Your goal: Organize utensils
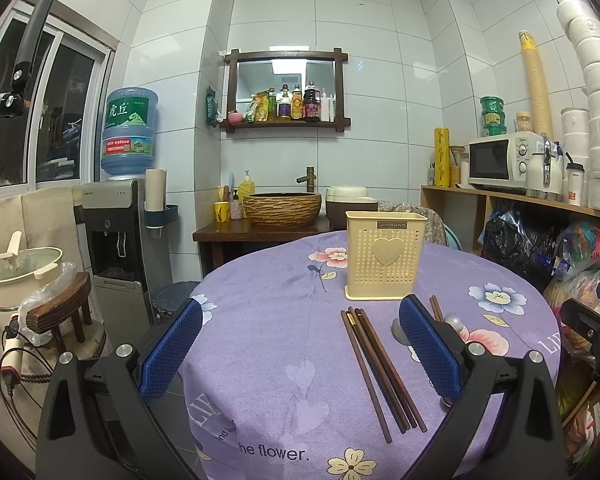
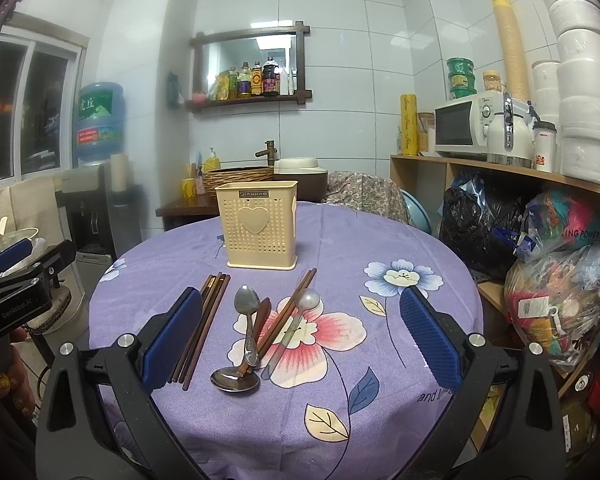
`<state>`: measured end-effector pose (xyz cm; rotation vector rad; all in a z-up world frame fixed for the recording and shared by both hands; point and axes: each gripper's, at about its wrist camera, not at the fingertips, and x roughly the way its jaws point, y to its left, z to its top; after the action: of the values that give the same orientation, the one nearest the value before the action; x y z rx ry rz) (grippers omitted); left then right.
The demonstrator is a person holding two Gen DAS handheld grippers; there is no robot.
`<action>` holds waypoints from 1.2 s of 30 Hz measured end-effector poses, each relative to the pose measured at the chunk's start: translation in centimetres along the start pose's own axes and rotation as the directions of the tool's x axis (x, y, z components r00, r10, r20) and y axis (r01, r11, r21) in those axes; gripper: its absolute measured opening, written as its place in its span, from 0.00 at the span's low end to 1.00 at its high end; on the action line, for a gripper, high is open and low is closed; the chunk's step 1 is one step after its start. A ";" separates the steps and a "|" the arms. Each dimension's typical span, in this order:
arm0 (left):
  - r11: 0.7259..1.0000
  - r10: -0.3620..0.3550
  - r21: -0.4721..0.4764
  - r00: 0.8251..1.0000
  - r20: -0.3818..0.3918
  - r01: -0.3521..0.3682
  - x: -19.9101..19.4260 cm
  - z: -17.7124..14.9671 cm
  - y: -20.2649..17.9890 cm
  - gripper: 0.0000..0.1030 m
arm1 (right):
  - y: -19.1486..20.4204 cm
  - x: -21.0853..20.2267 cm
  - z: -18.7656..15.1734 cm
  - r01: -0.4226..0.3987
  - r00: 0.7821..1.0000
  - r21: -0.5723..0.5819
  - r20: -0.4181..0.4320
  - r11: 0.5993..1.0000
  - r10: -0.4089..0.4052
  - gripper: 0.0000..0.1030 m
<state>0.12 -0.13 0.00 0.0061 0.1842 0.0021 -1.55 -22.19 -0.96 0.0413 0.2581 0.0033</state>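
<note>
**Two open claws above a scatter of utensils**

Two claws hang over a round tabletop point(image 1: 284, 340) covered in a purple flowered cloth, and both stand with their blue pads wide apart, gripping nothing. The left claw point(image 1: 300, 344) faces a bundle of dark wooden chopsticks point(image 1: 384, 372) lying flat on the cloth, their tips pointing toward a cream utensil holder point(image 1: 385, 260) that stands upright near the far side of the tabletop. That holder has perforated walls and a raised heart on its front.

From the right wrist view, the right claw point(image 2: 300, 336) frames the rest of the cutlery, which lies in a loose pile just in front of the holder. A metal spoon point(image 2: 249, 320) lies bowl away from the camera, a second large spoon point(image 2: 235, 380) lies crosswise at the near end of the pile, and a spoon with a pale translucent handle point(image 2: 300, 320) sits to the right. A separate pair of chopsticks point(image 2: 290, 312) crosses the pile diagonally, touching the spoons. The bundle of chopsticks lies to the left of the pile, beside the right claw's left pad.

Behind the tabletop, a microwave point(image 2: 466, 128) sits on a wooden shelf to the right.
</note>
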 end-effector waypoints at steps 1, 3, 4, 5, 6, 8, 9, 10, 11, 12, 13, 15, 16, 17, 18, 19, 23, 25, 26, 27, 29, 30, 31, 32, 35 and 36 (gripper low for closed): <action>1.000 0.001 0.000 1.000 0.000 -0.001 0.0 0.0 0.0 0.95 | 0.0 0.0 0.0 0.000 1.000 0.000 0.000 1.000 0.000 0.95; 1.000 -0.001 0.000 1.000 0.000 0.001 0.0 0.0 0.0 0.95 | 0.0 0.0 0.0 0.001 1.000 0.000 -0.002 1.000 -0.001 0.95; 1.000 0.000 0.001 1.000 -0.001 0.000 0.0 0.0 0.0 0.95 | 0.0 0.1 -0.1 0.002 1.000 0.000 -0.005 1.000 -0.002 0.95; 1.000 0.000 0.001 1.000 -0.001 0.000 0.0 0.0 0.0 0.95 | 0.0 0.1 -0.1 0.003 1.000 0.000 -0.006 1.000 -0.003 0.95; 1.000 -0.001 0.001 1.000 -0.001 0.001 0.0 0.0 0.0 0.95 | 0.0 0.2 -0.2 0.004 1.000 0.001 -0.007 1.000 -0.004 0.95; 1.000 -0.001 0.002 1.000 -0.002 0.001 0.1 -0.1 0.0 0.95 | 0.0 0.2 -0.2 0.006 1.000 -0.001 -0.005 1.000 -0.006 0.95; 1.000 0.000 0.004 1.000 -0.004 0.000 0.2 -0.2 -0.1 0.95 | -0.1 0.2 -0.2 0.006 1.000 -0.001 -0.006 1.000 -0.006 0.95; 1.000 0.001 0.005 1.000 -0.004 -0.001 0.2 -0.2 0.0 0.95 | -0.1 0.2 -0.2 0.006 1.000 -0.001 -0.007 1.000 -0.006 0.95; 1.000 -0.001 0.004 1.000 -0.004 0.001 0.2 -0.2 -0.1 0.95 | -0.1 0.2 -0.2 0.006 1.000 -0.001 -0.007 1.000 -0.006 0.95; 1.000 0.000 0.004 1.000 -0.005 0.000 0.3 -0.2 0.0 0.95 | -0.1 0.3 -0.2 0.005 1.000 0.000 -0.008 1.000 -0.005 0.95; 1.000 0.000 0.004 1.000 -0.004 0.000 0.2 -0.2 -0.1 0.95 | -0.1 0.3 -0.2 0.006 1.000 -0.001 -0.008 1.000 -0.006 0.95; 1.000 0.000 0.005 1.000 -0.005 0.000 0.2 -0.2 0.0 0.95 | -0.1 0.3 -0.2 0.005 1.000 0.001 -0.009 1.000 -0.005 0.95; 1.000 -0.001 0.005 1.000 -0.005 0.001 0.2 -0.2 0.0 0.95 | -0.1 0.3 -0.3 0.006 1.000 0.001 -0.010 1.000 -0.006 0.95; 1.000 0.000 0.005 1.000 -0.005 0.000 0.2 -0.2 0.0 0.95 | -0.1 0.3 -0.3 0.007 1.000 0.000 -0.011 1.000 -0.007 0.95; 1.000 0.000 0.006 1.000 -0.005 0.000 0.2 -0.2 0.0 0.95 | -0.1 0.4 -0.3 0.008 1.000 0.000 -0.011 1.000 -0.008 0.95; 1.000 0.001 0.005 1.000 -0.005 -0.001 0.2 -0.2 0.0 0.95 | -0.1 0.3 -0.4 0.008 1.000 0.000 -0.010 1.000 -0.008 0.95; 1.000 0.001 0.004 1.000 -0.010 -0.001 0.3 -0.2 0.1 0.95 | -0.1 0.4 -0.3 0.007 1.000 0.000 -0.013 1.000 -0.007 0.95; 1.000 0.002 0.004 1.000 -0.013 -0.002 0.3 -0.3 0.2 0.95 | -0.1 0.4 -0.3 0.007 1.000 -0.001 -0.016 1.000 -0.007 0.95; 1.000 0.003 0.005 1.000 -0.012 -0.003 0.3 -0.3 0.2 0.95 | -0.1 0.4 -0.4 0.007 1.000 0.000 -0.016 1.000 -0.007 0.95; 1.000 0.003 0.005 1.000 -0.012 -0.003 0.3 -0.3 0.2 0.95 | -0.1 0.4 -0.4 0.008 1.000 0.000 -0.017 1.000 -0.008 0.95; 1.000 0.003 0.006 1.000 -0.014 -0.003 0.3 -0.3 0.3 0.95 | -0.1 0.5 -0.4 0.007 1.000 0.000 -0.018 1.000 -0.007 0.95; 1.000 0.003 0.005 1.000 -0.014 -0.003 0.3 -0.3 0.3 0.95 | -0.1 0.5 -0.4 0.006 1.000 0.001 -0.019 1.000 -0.006 0.95; 1.000 0.004 0.005 1.000 -0.015 -0.004 0.3 -0.3 0.3 0.95 | -0.1 0.5 -0.5 0.006 1.000 0.001 -0.019 1.000 -0.006 0.95; 1.000 0.005 0.005 1.000 -0.016 -0.005 0.3 -0.2 0.3 0.95 | -0.1 0.5 -0.5 0.007 1.000 0.001 -0.020 1.000 -0.007 0.95; 1.000 0.007 0.006 1.000 -0.016 -0.007 0.3 -0.2 0.3 0.95 | -0.1 0.5 -0.5 0.007 1.000 0.001 -0.022 1.000 -0.007 0.95; 1.000 0.006 0.007 1.000 -0.017 -0.006 0.3 -0.2 0.3 0.95 | -0.1 0.5 -0.5 0.008 1.000 0.001 -0.023 1.000 -0.008 0.95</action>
<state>0.39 0.21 -0.30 0.0133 0.2016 0.0079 -1.20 -22.25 -1.57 0.0413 0.2817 -0.0044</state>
